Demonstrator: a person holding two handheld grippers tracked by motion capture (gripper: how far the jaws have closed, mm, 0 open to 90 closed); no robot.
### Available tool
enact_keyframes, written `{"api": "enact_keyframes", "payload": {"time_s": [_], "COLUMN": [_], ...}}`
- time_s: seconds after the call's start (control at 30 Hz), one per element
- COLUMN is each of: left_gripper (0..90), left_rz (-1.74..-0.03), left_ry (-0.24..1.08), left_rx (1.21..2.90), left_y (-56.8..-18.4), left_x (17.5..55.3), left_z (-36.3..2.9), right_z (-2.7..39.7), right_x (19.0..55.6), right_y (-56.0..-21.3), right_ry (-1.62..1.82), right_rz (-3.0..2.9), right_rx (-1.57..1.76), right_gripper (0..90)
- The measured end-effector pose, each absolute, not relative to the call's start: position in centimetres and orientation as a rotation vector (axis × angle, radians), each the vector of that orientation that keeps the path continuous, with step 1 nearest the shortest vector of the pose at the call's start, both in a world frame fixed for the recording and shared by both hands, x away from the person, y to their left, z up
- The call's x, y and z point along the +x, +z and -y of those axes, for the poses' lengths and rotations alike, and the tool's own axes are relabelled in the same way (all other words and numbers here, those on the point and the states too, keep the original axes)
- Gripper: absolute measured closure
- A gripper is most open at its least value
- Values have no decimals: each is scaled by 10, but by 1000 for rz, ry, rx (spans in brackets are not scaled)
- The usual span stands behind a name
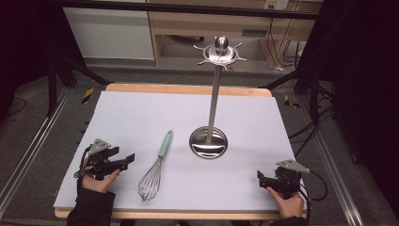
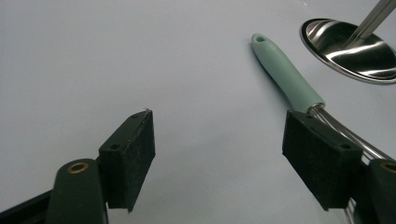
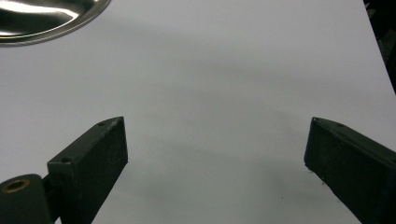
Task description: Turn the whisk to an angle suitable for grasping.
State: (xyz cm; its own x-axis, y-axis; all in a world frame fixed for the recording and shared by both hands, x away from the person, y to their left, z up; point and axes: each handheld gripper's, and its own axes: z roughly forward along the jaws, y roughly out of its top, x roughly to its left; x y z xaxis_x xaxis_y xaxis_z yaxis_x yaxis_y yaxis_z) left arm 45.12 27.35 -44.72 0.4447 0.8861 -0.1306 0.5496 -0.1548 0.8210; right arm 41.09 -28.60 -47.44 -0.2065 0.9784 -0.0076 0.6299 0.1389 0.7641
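Observation:
A wire whisk with a mint-green handle lies on the white mat, its handle pointing away from me. A steel utensil stand rises from a round shiny base, with a ring of hooks at its top. My left gripper rests at the mat's near left, open, pointing right toward the whisk; in the left gripper view nothing lies between its pads, and the whisk's wires pass behind the right jaw. My right gripper sits at the near right corner, open and empty.
The white mat covers a wooden table. Metal rails run along both sides of the table. A cabinet and cables stand beyond the far edge. The stand's base rim shows at the top left of the right gripper view.

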Motion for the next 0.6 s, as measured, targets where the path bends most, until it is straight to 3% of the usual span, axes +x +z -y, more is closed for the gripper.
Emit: {"api": "enact_keyframes", "payload": {"time_s": [0.6], "left_gripper": [254], "left_rz": [-1179], "left_ry": [461], "left_rx": [1850], "left_y": [-435], "left_x": [446], "left_z": [-262], "right_z": [285], "right_x": [406], "right_y": [-473], "right_ry": [900], "right_rz": [-1916], "right_rx": [1535], "right_gripper": [71]}}
